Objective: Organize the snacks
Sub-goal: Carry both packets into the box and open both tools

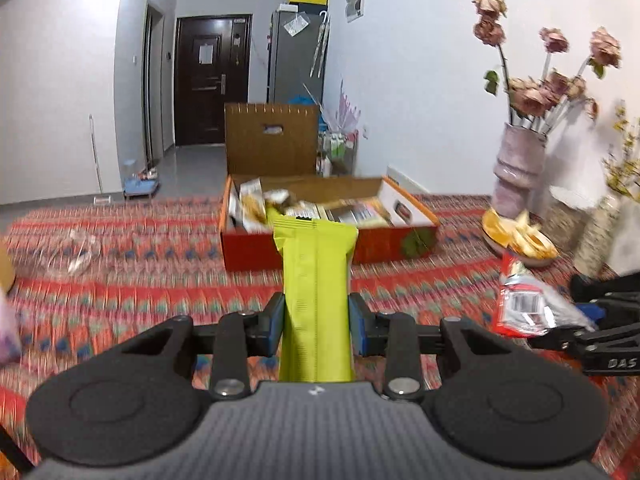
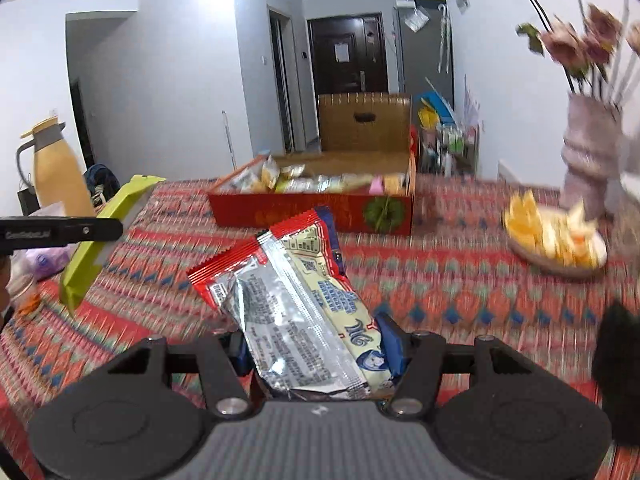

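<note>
My left gripper (image 1: 316,320) is shut on a long lime-green snack packet (image 1: 316,280) that sticks forward above the table; the packet also shows at the left of the right wrist view (image 2: 104,236). My right gripper (image 2: 316,344) is shut on a red, silver and cream snack packet (image 2: 296,304), seen also at the right of the left wrist view (image 1: 524,304). A red cardboard box (image 1: 384,246) holding several snack packets stands ahead on the table, also in the right wrist view (image 2: 312,208).
The table has a red patterned cloth (image 1: 140,248). A plate of orange slices (image 2: 556,236) and a pink vase of dried roses (image 1: 516,168) stand at the right. A clear glass dish (image 1: 60,252) lies at the left. A yellow jug (image 2: 56,168) stands far left.
</note>
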Demonstrator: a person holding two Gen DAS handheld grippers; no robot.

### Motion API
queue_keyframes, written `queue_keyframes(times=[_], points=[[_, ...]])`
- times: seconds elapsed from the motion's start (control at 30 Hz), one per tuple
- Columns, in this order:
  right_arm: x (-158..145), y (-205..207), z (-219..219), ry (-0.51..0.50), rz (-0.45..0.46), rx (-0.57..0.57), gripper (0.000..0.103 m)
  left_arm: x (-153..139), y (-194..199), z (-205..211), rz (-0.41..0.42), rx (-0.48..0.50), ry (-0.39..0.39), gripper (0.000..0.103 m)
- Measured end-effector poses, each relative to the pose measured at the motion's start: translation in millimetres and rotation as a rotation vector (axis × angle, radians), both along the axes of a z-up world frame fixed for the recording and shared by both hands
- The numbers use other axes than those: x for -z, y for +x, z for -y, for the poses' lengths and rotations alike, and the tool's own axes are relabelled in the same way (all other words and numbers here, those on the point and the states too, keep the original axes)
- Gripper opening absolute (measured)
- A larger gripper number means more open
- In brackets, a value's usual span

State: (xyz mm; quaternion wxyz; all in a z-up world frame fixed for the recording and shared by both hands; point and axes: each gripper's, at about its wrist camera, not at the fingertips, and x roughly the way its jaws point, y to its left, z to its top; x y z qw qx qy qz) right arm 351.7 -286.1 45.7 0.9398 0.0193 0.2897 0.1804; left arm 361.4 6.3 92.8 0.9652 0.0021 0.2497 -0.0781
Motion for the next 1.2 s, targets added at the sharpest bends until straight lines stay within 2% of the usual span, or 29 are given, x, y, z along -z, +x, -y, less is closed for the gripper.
queue_keyframes(times=[0.17, 0.3, 0.43, 0.53, 0.6, 0.7, 0.77, 0.93, 1.0, 1.03, 1.1, 1.13, 1.2], points=[[-23.6, 78.8, -0.2, 0.000, 0.055, 0.023, 0.058, -7.9, 85.6, -4.7, -0.003, 0.010, -0.016, 0.033], [-27.5, 163.7, -1.8, 0.059, 0.027, 0.073, 0.059, 0.3, 164.9, -7.8, -0.039, -0.009, -0.008, 0.033], [-14.2, 247.1, -8.4, 0.155, -0.044, 0.139, 0.059, 20.3, 229.2, -12.1, -0.079, -0.047, 0.001, 0.033], [3.4, 299.1, -24.1, 0.157, -0.080, 0.196, 0.058, 37.9, 268.4, -17.3, -0.117, -0.078, -0.010, 0.033], [17.7, 324.1, -37.4, 0.118, -0.106, 0.236, 0.059, 49.9, 289.0, -21.5, -0.140, -0.109, -0.008, 0.033], [35.8, 343.0, -60.9, -0.026, -0.085, 0.299, 0.063, 67.5, 310.6, -25.4, -0.168, -0.122, 0.000, 0.034], [47.1, 350.8, -71.9, -0.100, -0.062, 0.302, 0.064, 75.9, 315.8, -27.3, -0.171, -0.121, 0.001, 0.035], [68.5, 353.8, -97.1, -0.246, -0.056, 0.278, 0.059, 83.8, 313.2, -16.4, -0.123, -0.121, 0.062, 0.039], [71.1, 356.3, -104.3, -0.296, -0.054, 0.262, 0.062, 84.5, 313.1, -14.9, -0.116, -0.122, 0.062, 0.047], [70.7, 357.1, -104.5, -0.286, -0.058, 0.262, 0.062, 85.4, 316.0, -13.7, -0.115, -0.113, 0.054, 0.051], [68.3, 356.6, -105.3, -0.277, -0.068, 0.262, 0.067, 83.4, 313.4, -14.2, -0.121, -0.084, 0.018, 0.071], [66.6, 355.7, -105.4, -0.285, -0.071, 0.271, 0.069, 80.4, 312.2, -15.2, -0.126, -0.075, 0.006, 0.076], [61.9, 353.1, -103.1, -0.283, -0.076, 0.276, 0.072, 71.2, 305.0, -17.3, -0.110, -0.070, 0.002, 0.078]])
